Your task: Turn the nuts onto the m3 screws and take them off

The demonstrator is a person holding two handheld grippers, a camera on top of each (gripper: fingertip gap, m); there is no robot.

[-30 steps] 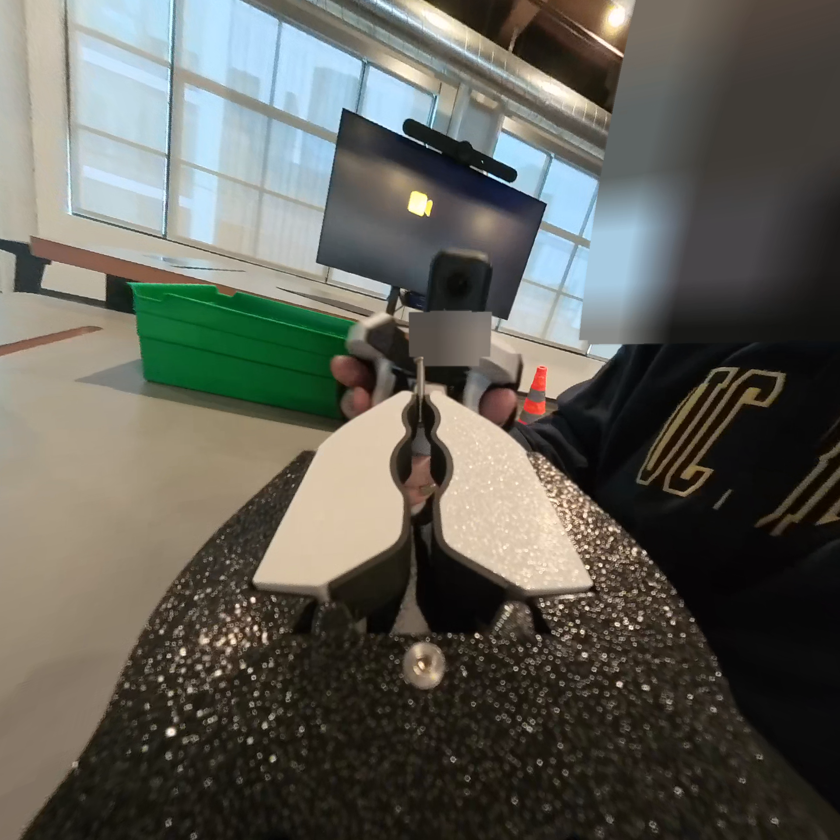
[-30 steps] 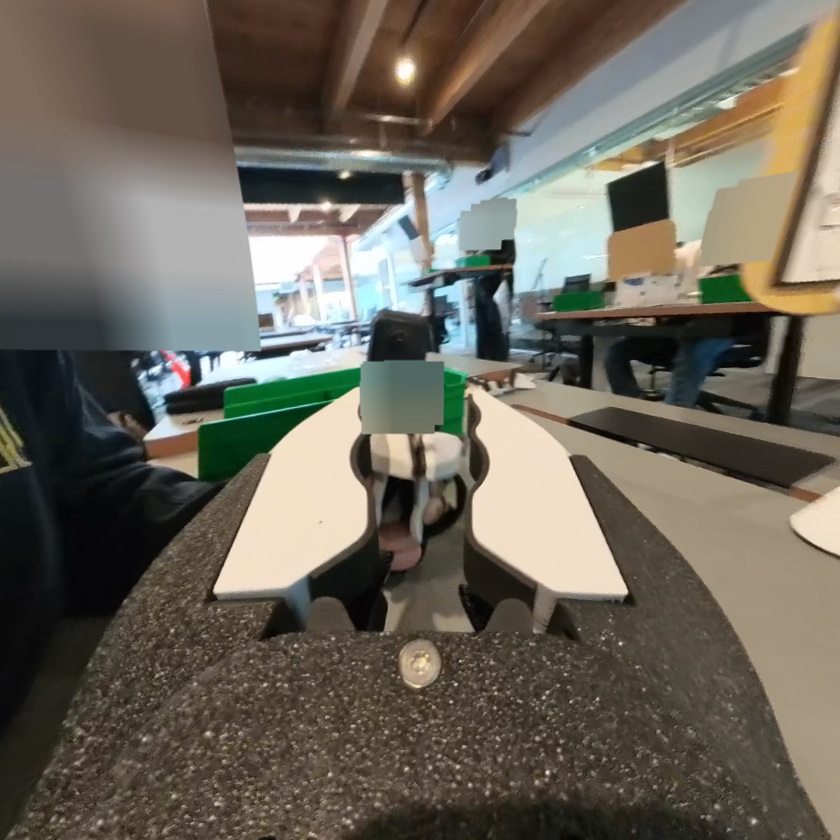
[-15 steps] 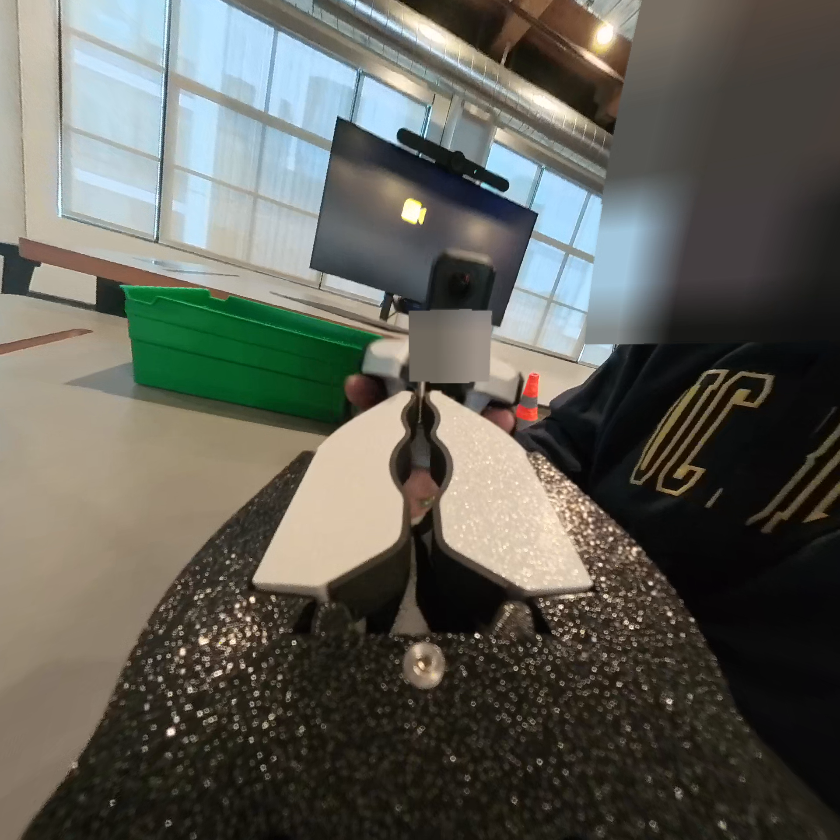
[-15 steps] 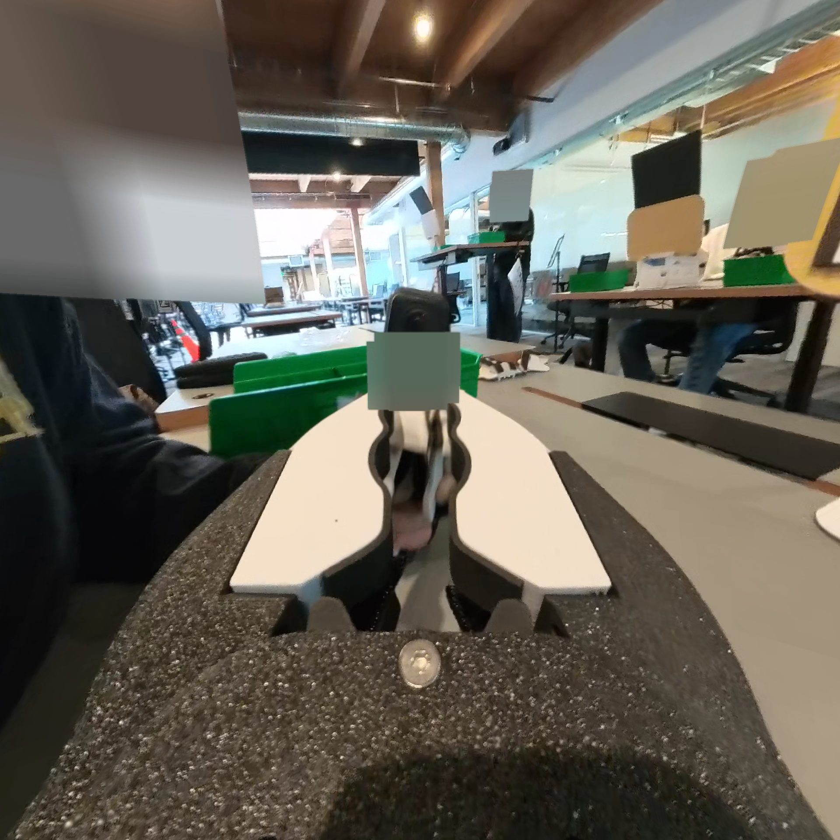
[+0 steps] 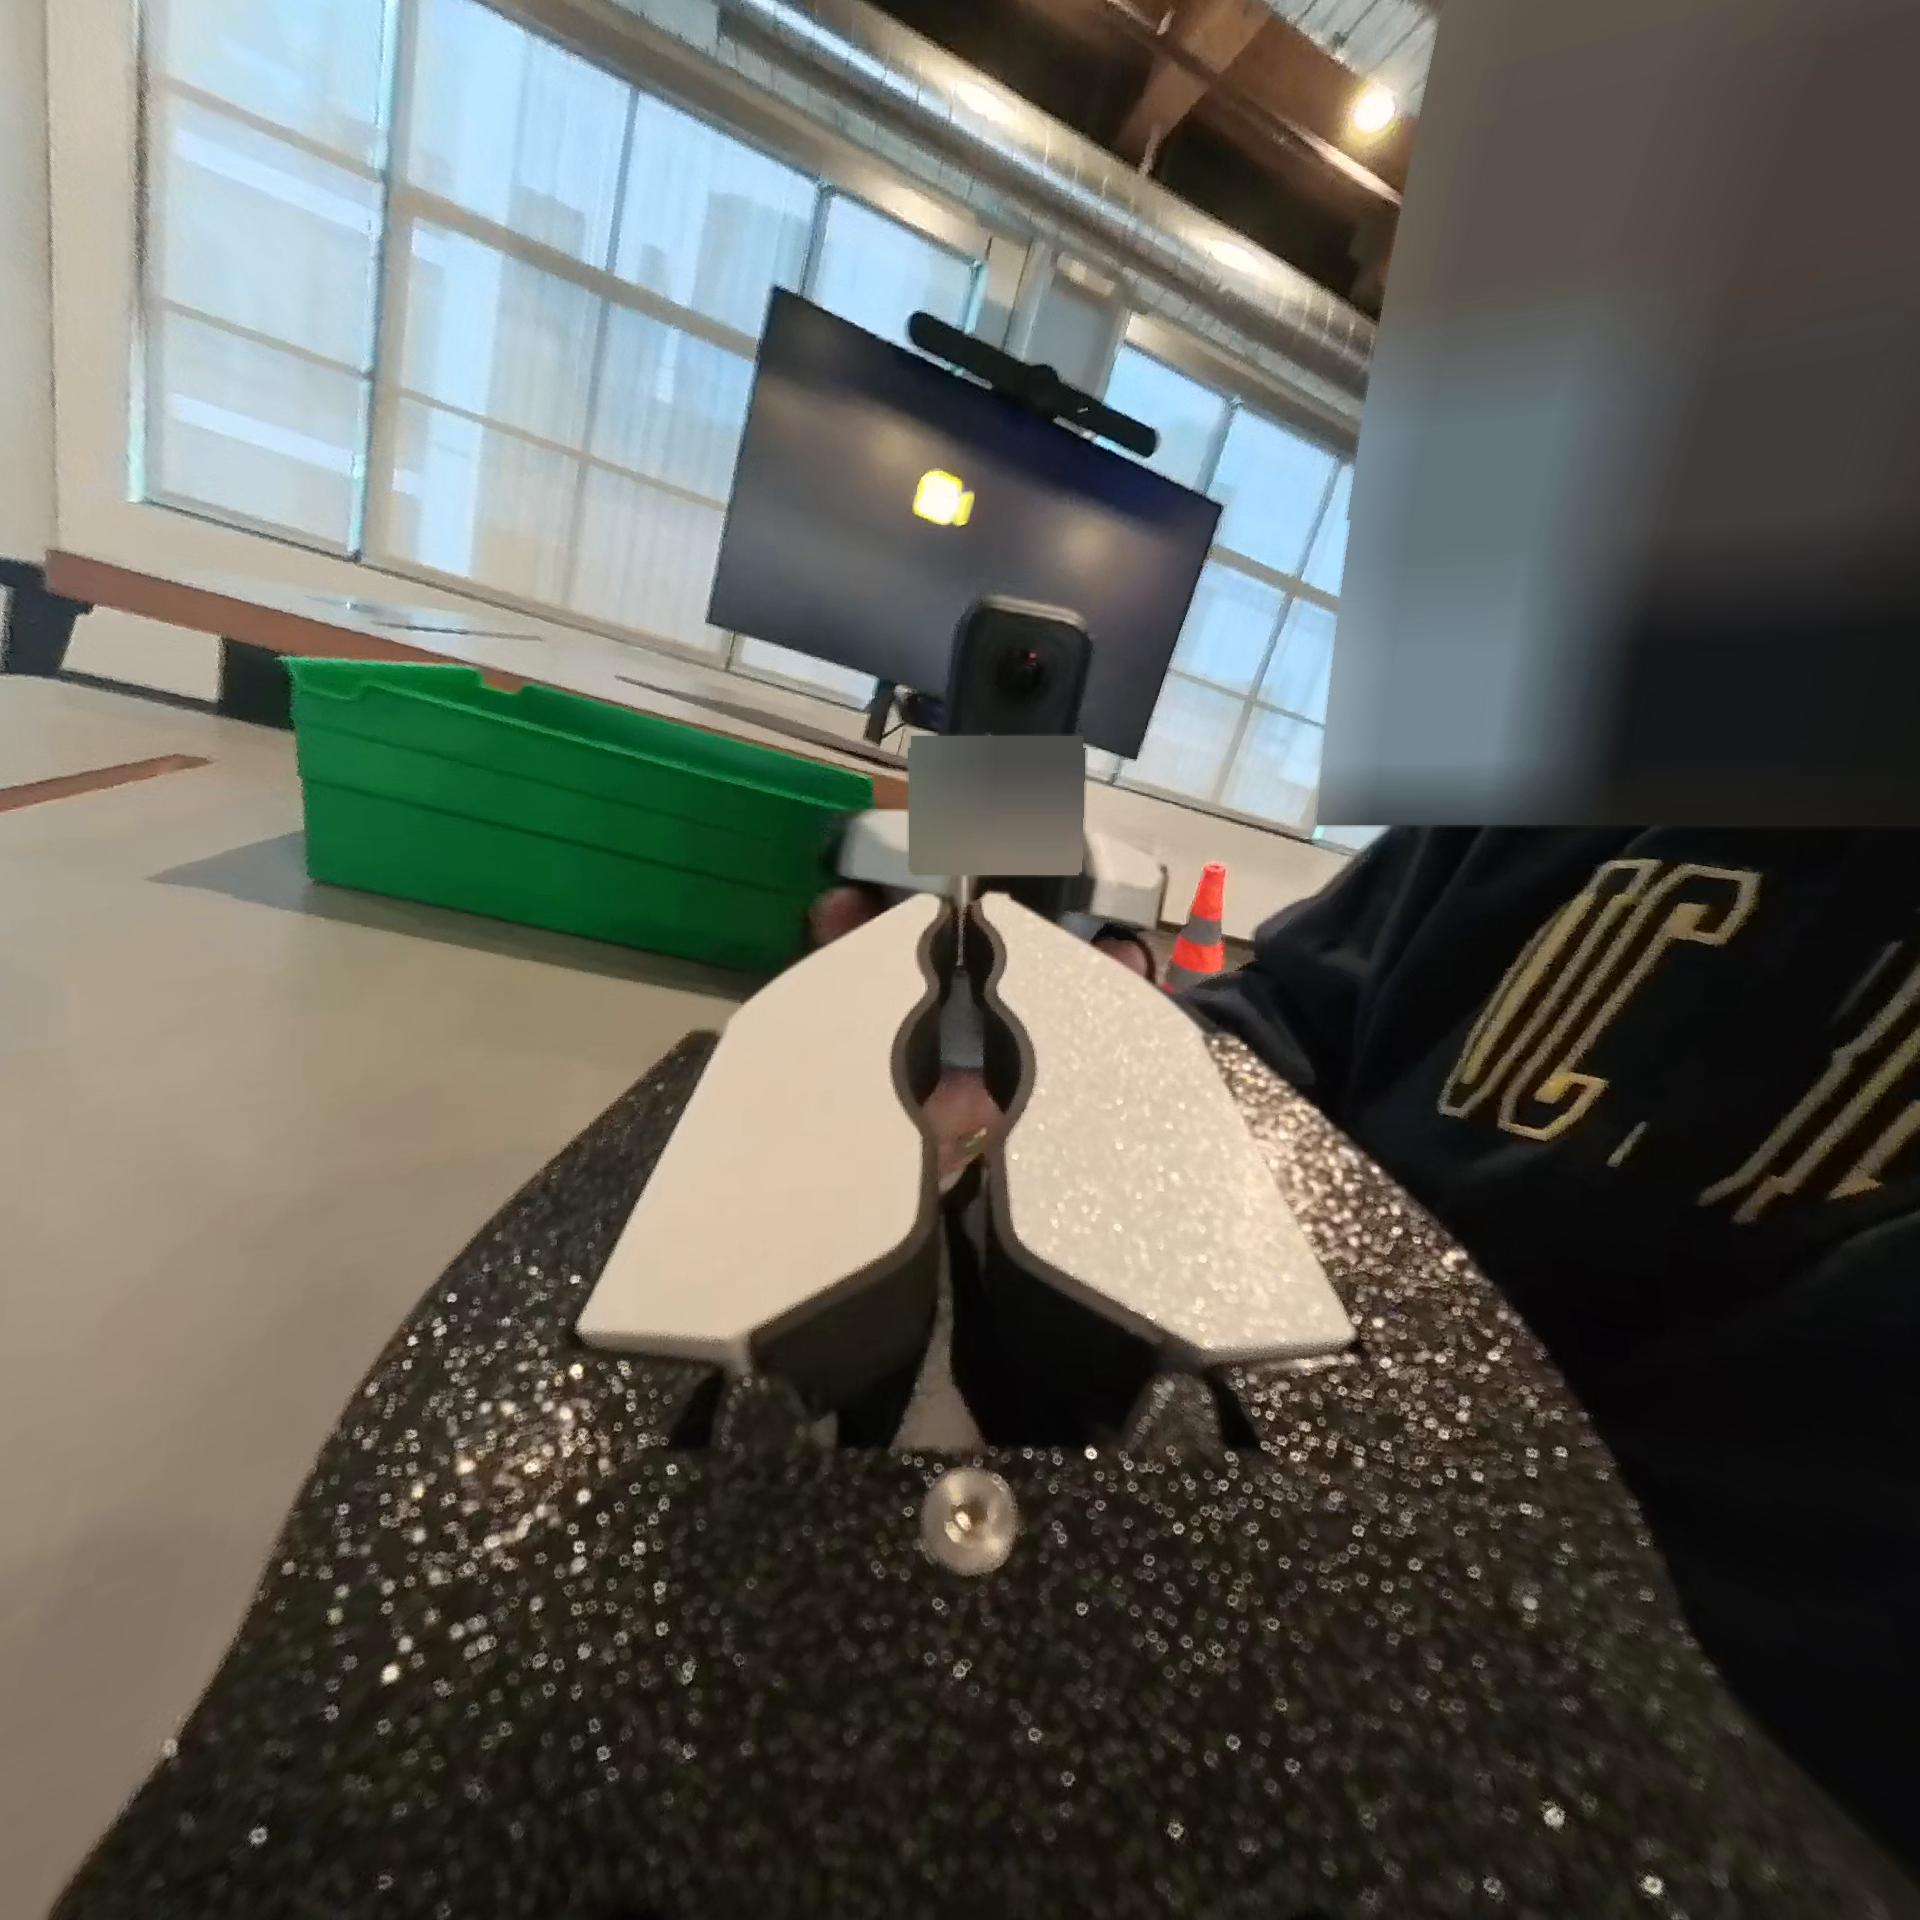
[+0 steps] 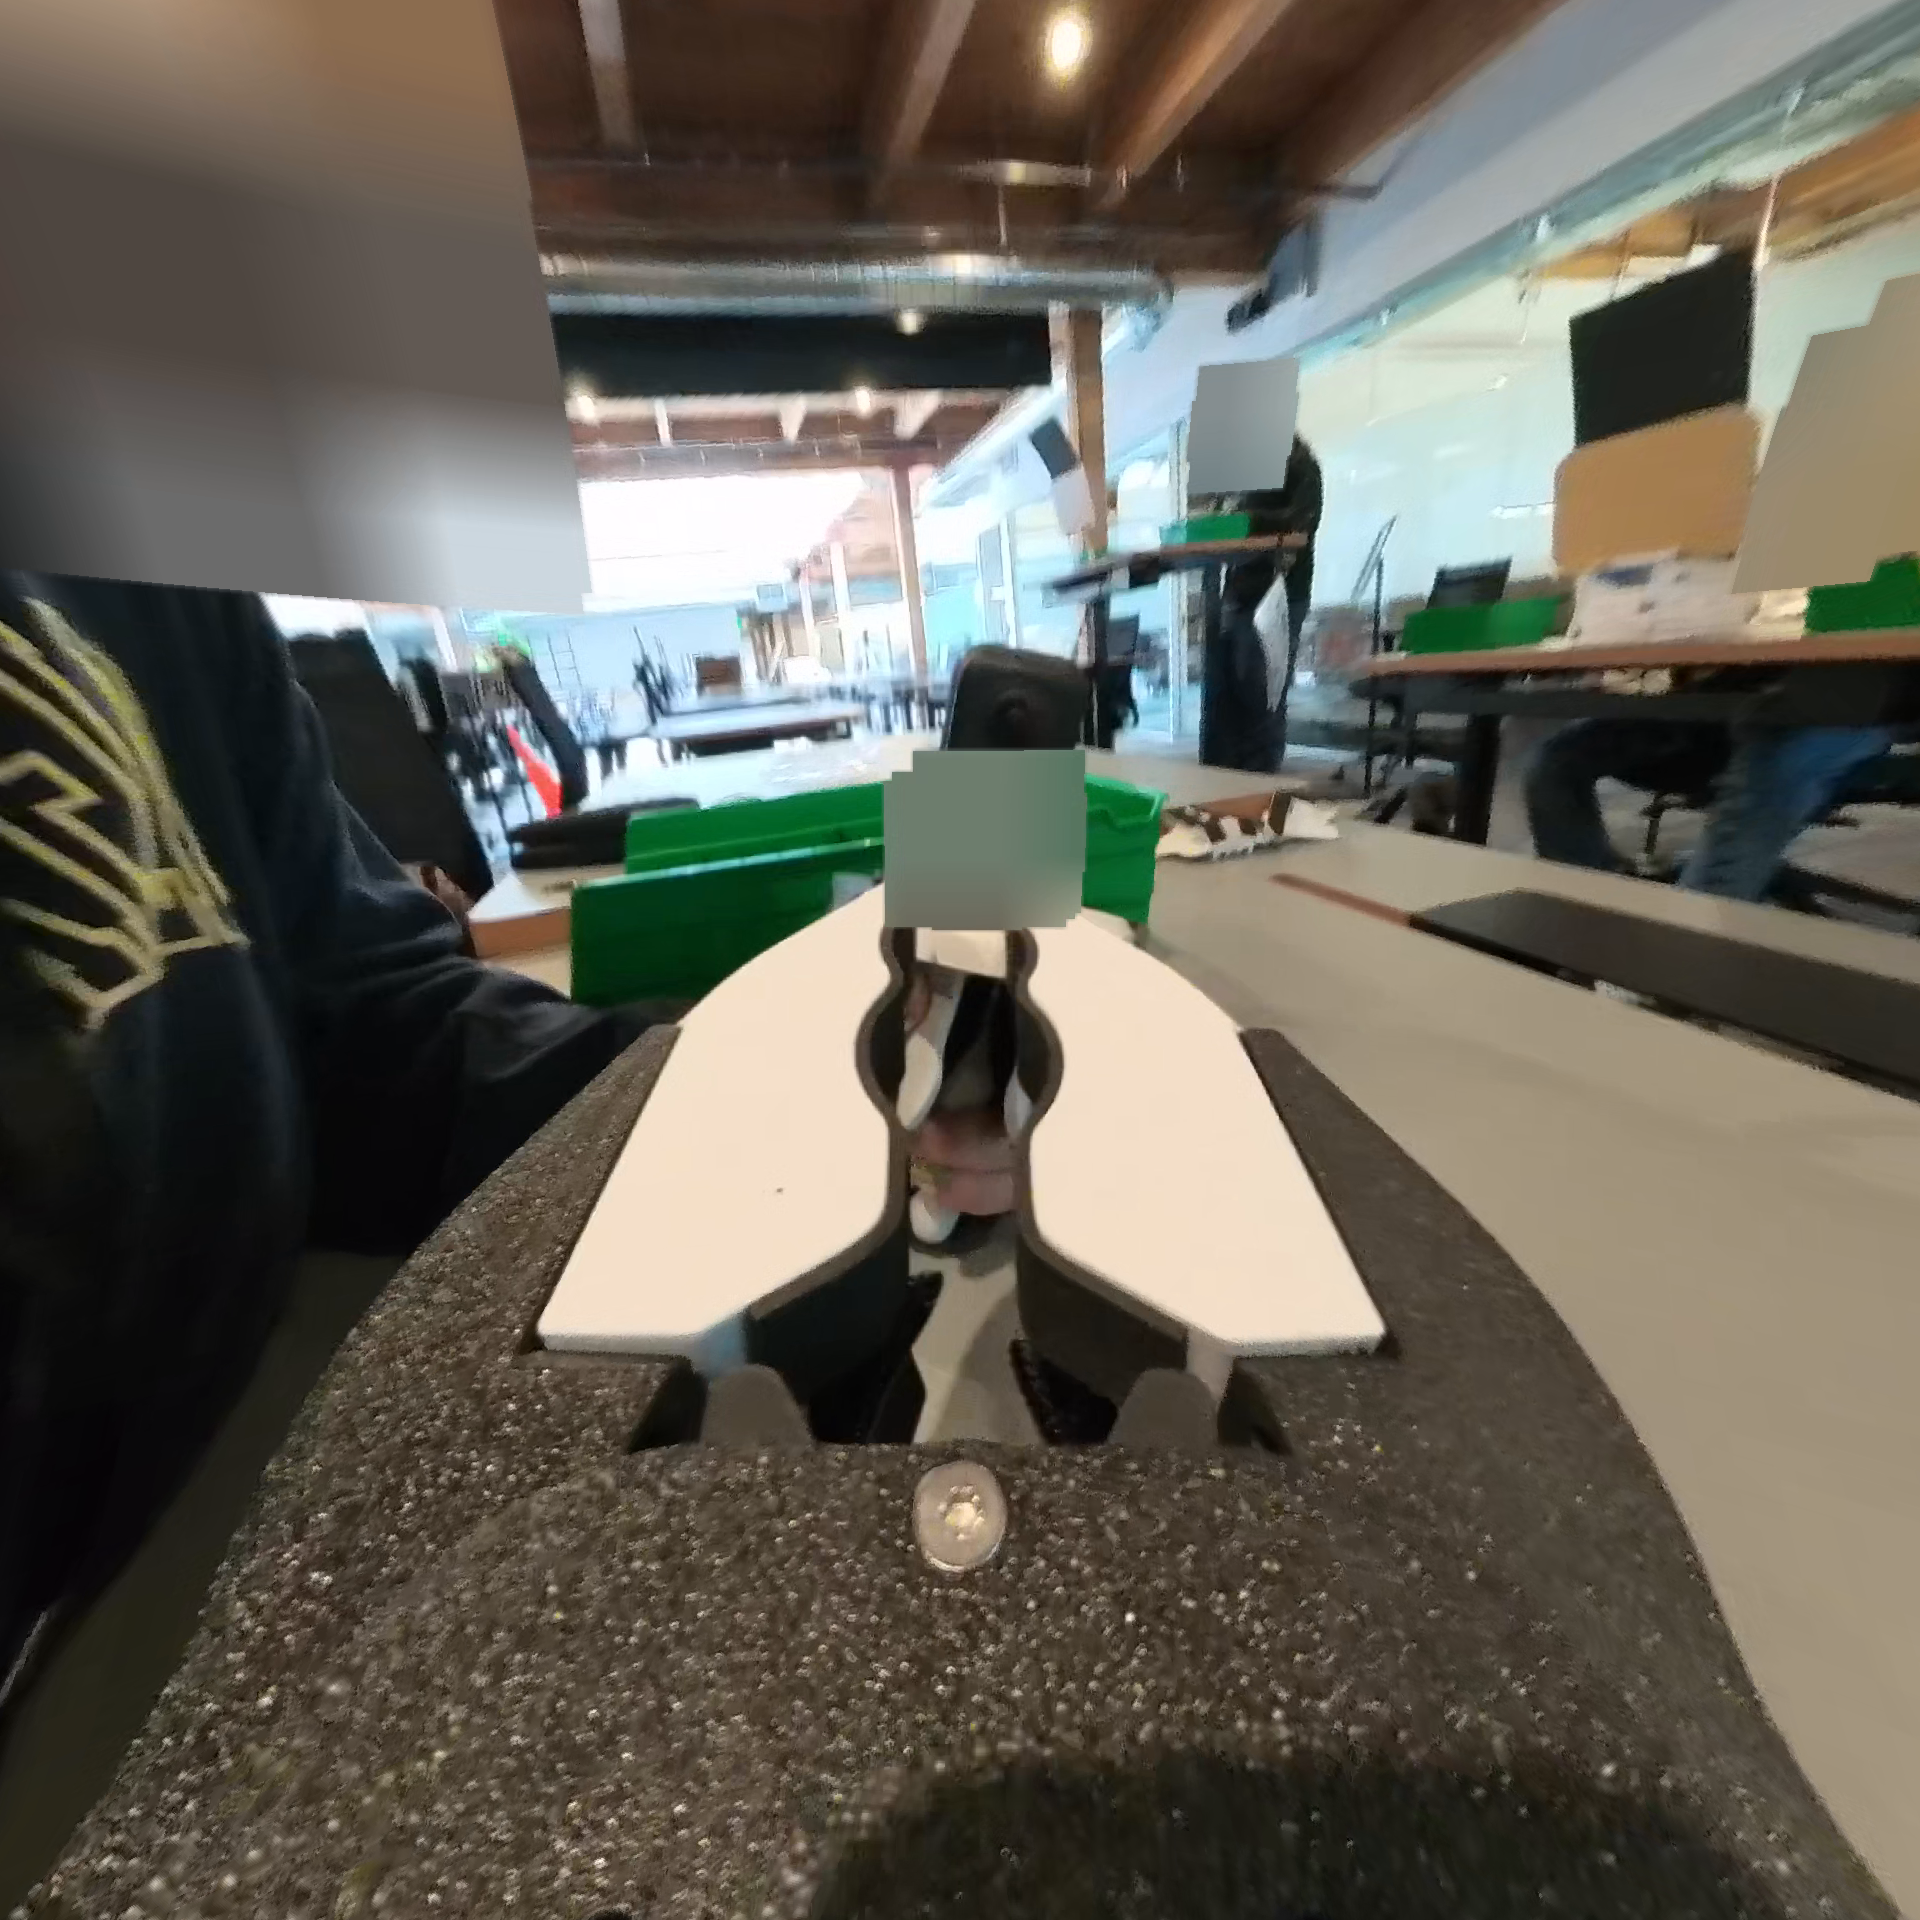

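Now the m3 screw (image 5: 966, 914) is pinched upright in the left gripper (image 5: 964, 920), presented so a nut can be turned; the right gripper (image 6: 958, 940) is held narrowly parted, its contents untellable.

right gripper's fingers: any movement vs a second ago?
Yes. In the right wrist view the right gripper has narrowed: its white fingers have come inward toward the fixed screw on the black foam body, leaving a slim gap.
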